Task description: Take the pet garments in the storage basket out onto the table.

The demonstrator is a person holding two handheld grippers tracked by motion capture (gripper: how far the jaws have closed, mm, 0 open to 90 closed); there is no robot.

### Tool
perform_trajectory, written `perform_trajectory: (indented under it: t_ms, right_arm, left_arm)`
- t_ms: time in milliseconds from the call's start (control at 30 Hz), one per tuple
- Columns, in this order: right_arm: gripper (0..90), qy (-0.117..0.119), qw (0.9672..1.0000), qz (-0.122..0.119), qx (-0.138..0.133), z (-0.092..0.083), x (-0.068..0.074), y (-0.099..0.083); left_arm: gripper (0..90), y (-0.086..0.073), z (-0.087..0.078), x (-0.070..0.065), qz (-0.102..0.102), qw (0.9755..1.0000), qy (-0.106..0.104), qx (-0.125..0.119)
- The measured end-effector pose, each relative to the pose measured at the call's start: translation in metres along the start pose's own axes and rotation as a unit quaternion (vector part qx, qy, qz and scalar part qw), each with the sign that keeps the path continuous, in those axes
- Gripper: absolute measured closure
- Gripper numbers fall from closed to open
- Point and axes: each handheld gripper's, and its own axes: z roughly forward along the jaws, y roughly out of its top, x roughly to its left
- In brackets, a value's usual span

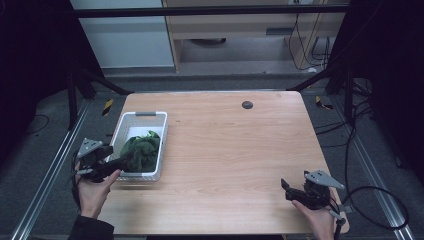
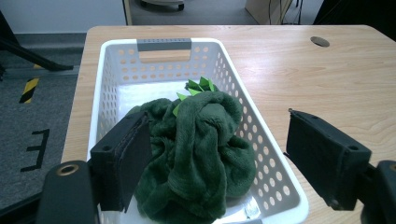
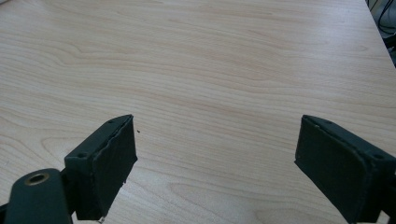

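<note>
Left gripper (image 2: 217,154), jaws wide, perhaps brushing the green cloth (image 2: 196,154) in the white basket (image 2: 112,84); right gripper (image 3: 217,163) wide, empty, over the counter's (image 3: 210,60) near right.

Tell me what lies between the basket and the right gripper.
Bare wood: in the high view, nothing lies on the table between the white basket and the right gripper.

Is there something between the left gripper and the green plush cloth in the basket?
Nothing visible. The left gripper is open just above the green plush cloth, which lies in the white basket; one jaw hangs over the basket's outer rim.
</note>
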Motion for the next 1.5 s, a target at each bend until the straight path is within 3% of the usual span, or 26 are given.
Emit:
perform_trajectory:
  t_ms: [133, 700, 1233, 1500]
  right_arm:
    - [12.3, 0.0, 1.0, 0.002, 0.003, 0.0, 0.0, 0.0]
    - [12.2, -0.001, 1.0, 0.004, 0.005, 0.0, -0.001, 0.0]
    - [12.2, -0.001, 0.9999, -0.002, 0.012, 0.003, -0.002, -0.001]
    - [12.2, 0.001, 0.9999, 0.001, 0.016, 0.004, -0.001, -0.001]
  left_arm:
    - [21.4, 0.005, 0.006, 0.002, -0.002, 0.9999, -0.009, 0.007]
    - [20.8, 0.019, 0.024, 0.002, 0.026, 0.9985, -0.005, 0.048]
    - [20.6, 0.035, 0.046, -0.001, 0.05, 0.9947, -0.005, 0.09]
    - [21.3, 0.039, 0.056, -0.003, 0.064, 0.9912, -0.011, 0.116]
